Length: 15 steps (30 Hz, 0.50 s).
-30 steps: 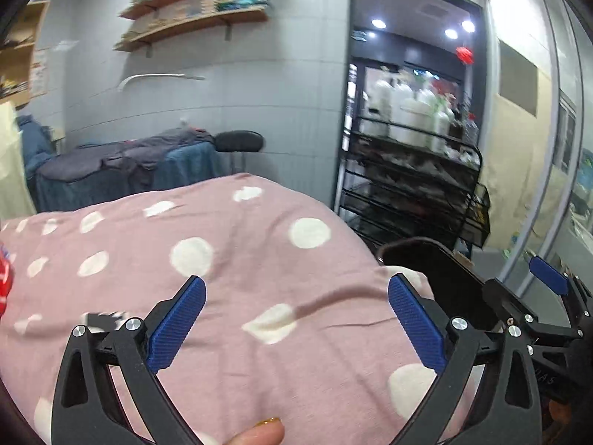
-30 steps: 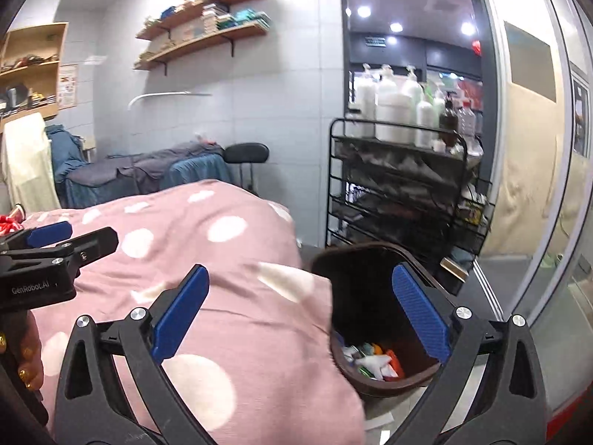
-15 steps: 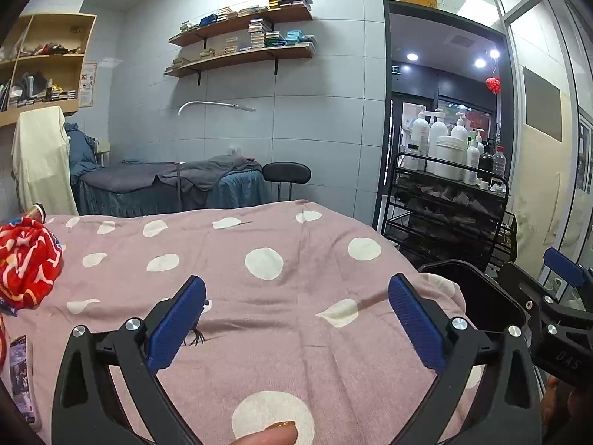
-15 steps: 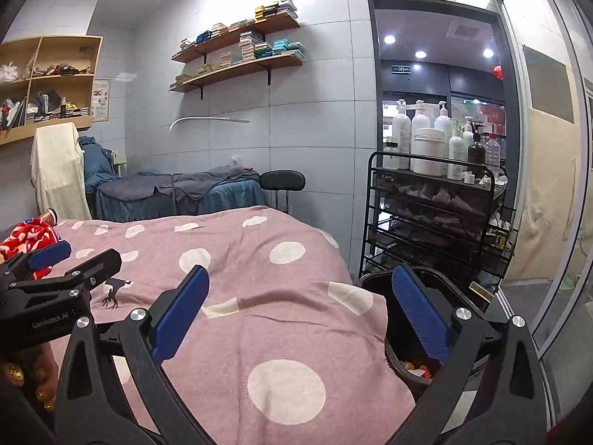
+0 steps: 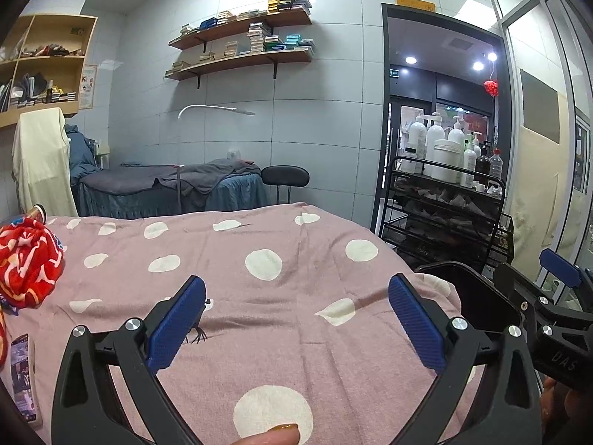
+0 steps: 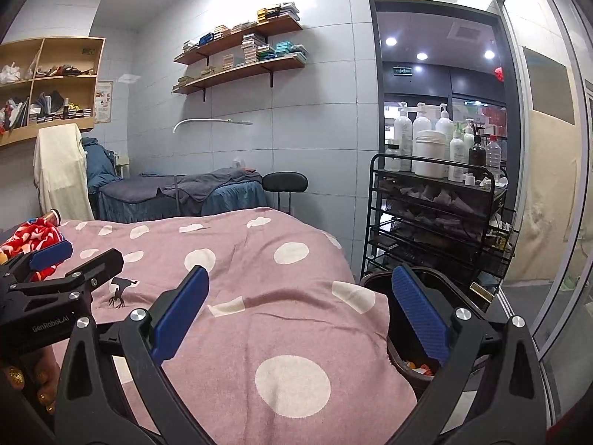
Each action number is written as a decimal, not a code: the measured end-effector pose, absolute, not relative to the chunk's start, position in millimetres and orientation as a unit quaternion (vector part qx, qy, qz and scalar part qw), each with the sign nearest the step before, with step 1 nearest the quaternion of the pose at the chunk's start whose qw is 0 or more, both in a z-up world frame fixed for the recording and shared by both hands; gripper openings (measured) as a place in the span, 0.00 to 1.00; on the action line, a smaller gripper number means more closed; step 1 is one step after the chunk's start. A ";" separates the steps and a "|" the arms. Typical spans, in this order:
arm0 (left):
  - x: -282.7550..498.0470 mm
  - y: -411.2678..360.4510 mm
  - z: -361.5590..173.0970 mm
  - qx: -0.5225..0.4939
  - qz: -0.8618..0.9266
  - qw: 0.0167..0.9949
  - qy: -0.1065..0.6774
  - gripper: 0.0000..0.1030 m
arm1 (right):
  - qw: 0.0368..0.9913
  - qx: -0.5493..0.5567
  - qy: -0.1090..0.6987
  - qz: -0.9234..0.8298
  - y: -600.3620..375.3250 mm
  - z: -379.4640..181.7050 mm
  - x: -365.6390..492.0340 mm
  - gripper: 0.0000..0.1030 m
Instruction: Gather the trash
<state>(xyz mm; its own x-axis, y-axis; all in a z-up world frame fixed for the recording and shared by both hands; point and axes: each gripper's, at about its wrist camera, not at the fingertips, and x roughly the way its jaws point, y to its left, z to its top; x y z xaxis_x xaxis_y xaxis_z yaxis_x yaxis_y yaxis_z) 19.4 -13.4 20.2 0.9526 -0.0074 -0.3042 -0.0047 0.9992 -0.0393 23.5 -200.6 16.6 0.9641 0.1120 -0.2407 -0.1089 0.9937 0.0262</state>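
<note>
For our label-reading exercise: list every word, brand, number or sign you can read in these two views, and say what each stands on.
"GenRobot.AI": white print on the left gripper body, right wrist view.
"DAS": on the right gripper body, partly cut off.
Yellow sign above the doorway: blurred.
Green sign inside the doorway: too small.
Wall poster: unreadable.

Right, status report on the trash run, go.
Left tongs open, empty. Right tongs open, empty. Trash bin beside bed, litter inside. Small packet on polka-dot blanket, far left; path clear.
</note>
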 end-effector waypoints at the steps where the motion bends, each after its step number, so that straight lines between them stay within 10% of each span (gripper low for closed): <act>1: 19.4 -13.5 20.3 -0.019 -0.001 0.988 0.154 0.95 | 0.991 0.008 0.122 0.056 -201.0 16.6 23.4 0.95; 15: 18.0 -15.5 21.4 -0.016 -0.003 0.988 0.155 0.95 | 0.990 0.010 0.126 0.055 -204.1 15.0 24.4 0.95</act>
